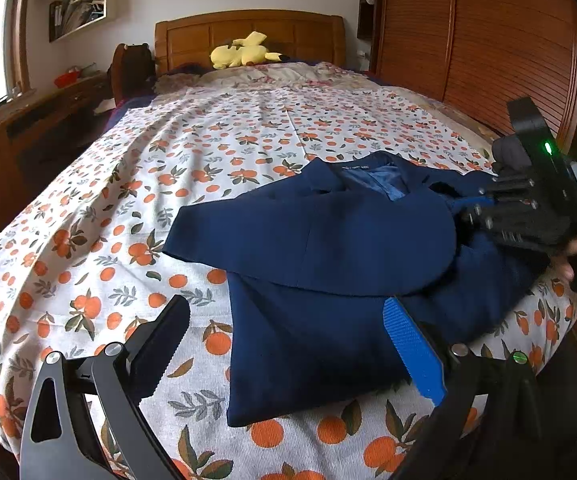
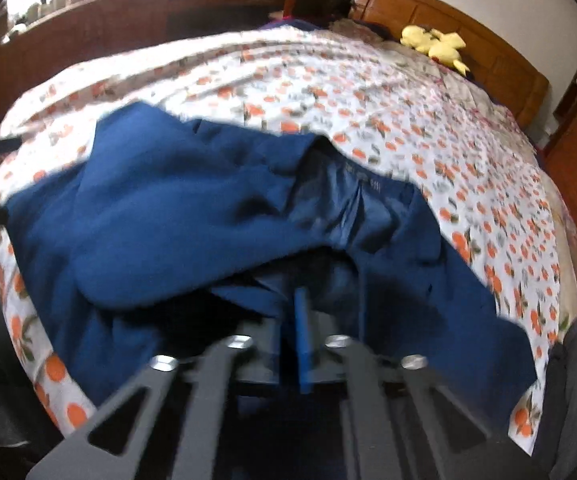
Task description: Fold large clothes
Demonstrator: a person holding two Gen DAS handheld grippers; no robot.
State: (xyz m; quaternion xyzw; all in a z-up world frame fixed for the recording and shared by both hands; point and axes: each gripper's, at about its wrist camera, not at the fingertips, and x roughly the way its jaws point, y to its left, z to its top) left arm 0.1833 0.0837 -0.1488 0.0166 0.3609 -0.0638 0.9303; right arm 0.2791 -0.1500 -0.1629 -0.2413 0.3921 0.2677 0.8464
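A navy blue jacket (image 1: 328,248) lies partly folded on the bed, one sleeve laid across its body, the lining showing at the collar. It fills the right wrist view (image 2: 176,208) too. My left gripper (image 1: 288,344) is open and empty, hovering over the jacket's near lower edge. My right gripper (image 1: 464,208) is at the jacket's right side near the collar, shut on a fold of the jacket; in its own view the fingers (image 2: 302,340) are close together with blue cloth between them.
The bed has an orange-print sheet (image 1: 168,160). A yellow plush toy (image 1: 244,54) lies by the wooden headboard (image 1: 248,32). A slatted wooden wardrobe (image 1: 468,40) stands on the right, a desk (image 1: 28,120) on the left.
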